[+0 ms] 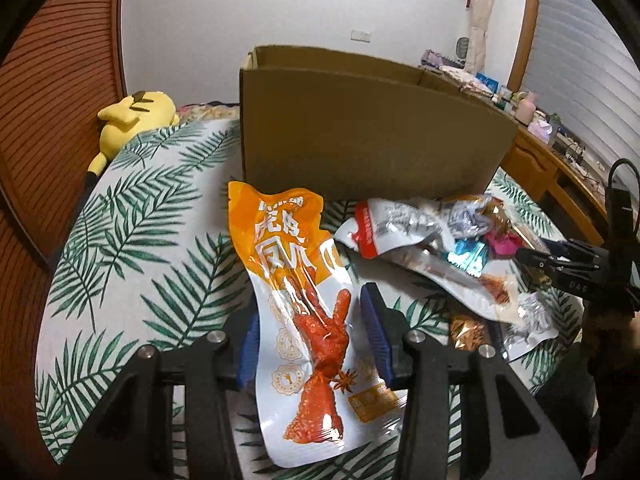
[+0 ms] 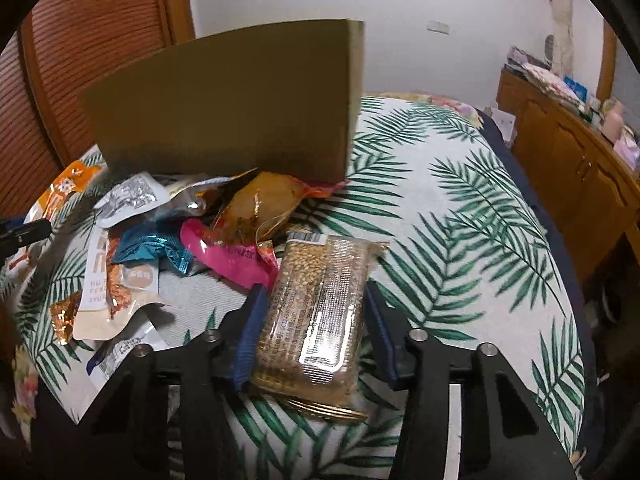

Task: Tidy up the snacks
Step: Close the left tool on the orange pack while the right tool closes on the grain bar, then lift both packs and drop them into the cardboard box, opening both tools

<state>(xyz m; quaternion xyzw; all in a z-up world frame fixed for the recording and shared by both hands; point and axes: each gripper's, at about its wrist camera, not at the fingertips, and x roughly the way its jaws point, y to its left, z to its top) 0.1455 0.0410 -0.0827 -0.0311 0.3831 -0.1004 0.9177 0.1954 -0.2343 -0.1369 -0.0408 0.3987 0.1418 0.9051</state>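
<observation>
1. Nearest the lens in the left view, my left hand-held gripper point(image 1: 308, 340) has its blue pads against the two long edges of the chicken-foot packet point(image 1: 304, 320). I judge it clamped on the packet, whose lower end hangs toward the bottom of the frame.
2. At the bottom centre of the right view, my right hand-held gripper point(image 2: 312, 320) has its pads either side of the grain bar packet point(image 2: 320, 320). The left pad presses the wrapper; the right pad sits at its edge, so I take this as a grip too, though a light one.
3. Both packets belong in the cardboard box point(image 1: 360, 132), which stands open-topped on the bed point(image 1: 120, 240), upper centre in both views.
4. To finish well, I should carry each packet above the near wall before tipping forward; that wall is tall, and a low approach would snag the dangling chicken-foot packet.
5. One hand at a time seems wise, since both would crowd the same opening.
6. I should keep the squeeze gentle: slippery film may slide, but crushing the bar helps nobody.
7. More snacks point(image 2: 180, 240) lie heaped at the box's foot, left of centre in the right view, awaiting later trips.
</observation>
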